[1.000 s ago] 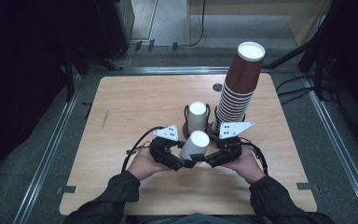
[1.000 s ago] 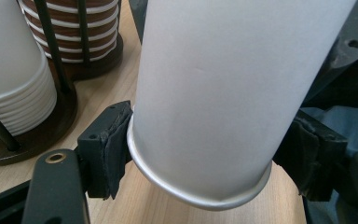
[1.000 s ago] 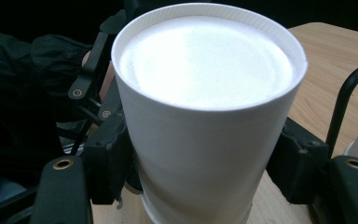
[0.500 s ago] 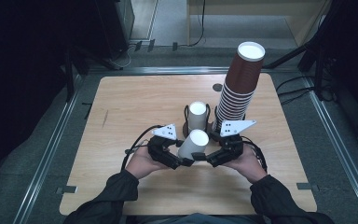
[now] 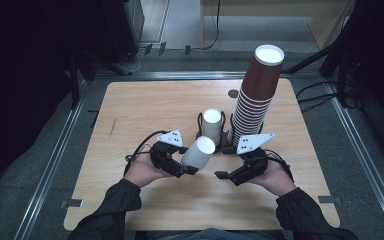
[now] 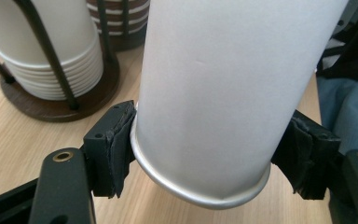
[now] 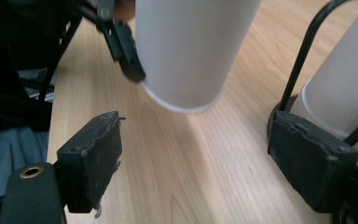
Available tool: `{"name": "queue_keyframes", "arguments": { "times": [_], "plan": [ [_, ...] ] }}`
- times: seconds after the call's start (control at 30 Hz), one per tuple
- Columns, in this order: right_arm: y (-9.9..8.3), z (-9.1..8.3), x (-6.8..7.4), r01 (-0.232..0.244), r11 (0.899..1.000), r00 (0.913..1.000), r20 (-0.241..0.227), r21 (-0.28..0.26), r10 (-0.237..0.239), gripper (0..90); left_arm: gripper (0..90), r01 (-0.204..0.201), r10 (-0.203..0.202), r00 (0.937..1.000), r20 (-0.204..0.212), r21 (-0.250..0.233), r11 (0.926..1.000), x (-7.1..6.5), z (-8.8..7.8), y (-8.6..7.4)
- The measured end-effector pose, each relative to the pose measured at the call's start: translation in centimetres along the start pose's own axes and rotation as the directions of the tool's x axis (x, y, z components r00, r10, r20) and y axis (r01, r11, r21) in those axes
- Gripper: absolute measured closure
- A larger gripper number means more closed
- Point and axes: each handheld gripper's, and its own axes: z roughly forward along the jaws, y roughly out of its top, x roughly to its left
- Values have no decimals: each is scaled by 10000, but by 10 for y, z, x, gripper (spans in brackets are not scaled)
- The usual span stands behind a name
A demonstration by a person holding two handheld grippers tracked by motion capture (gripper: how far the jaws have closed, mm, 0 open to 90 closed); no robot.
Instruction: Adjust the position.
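A white paper cup (image 5: pixel 198 151) (image 6: pixel 214 84) hangs tilted above the table with its rolled rim toward my left gripper (image 5: pixel 187 163) (image 6: pixel 209 154). That gripper is shut on the cup just above the rim, and its jaws have just been closing on it. My right gripper (image 5: pixel 225 162) (image 7: pixel 203 158) stands open to the right of the cup (image 7: pixel 191 46), with only bare wood between its pads. Its jaws have just been opening. One right jaw sits close to the wire holder.
A black wire holder with a stack of white cups (image 5: pixel 212 125) (image 6: pixel 51 51) (image 7: pixel 345 93) stands just behind the grippers. A tall leaning stack of brown cups (image 5: pixel 255 100) rises at its right. The wooden table (image 5: pixel 145 105) has free room at the left and front.
The right gripper's jaws have spread and come off the cup. The cup now leans in the left gripper alone. Both hands stay in nearly the same place.
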Motion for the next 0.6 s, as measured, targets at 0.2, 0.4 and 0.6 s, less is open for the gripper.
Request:
{"name": "queue_keyframes", "arguments": {
  "times": [0.2,0.4,0.6],
  "plan": [
    [-4,2,-2,-24,9987,10000,43,503,22,182,279,-300,315,9992,-226,659,9974,2,-2,1],
    [-7,6,-3,-46,9955,10000,49,947,42,183,282,-429,460,9987,-240,1167,9922,4,-1,1],
    [-8,10,-5,15,9943,10000,-15,1067,-14,184,285,-497,512,9987,-33,1871,9811,6,8,0]
  ]
}}
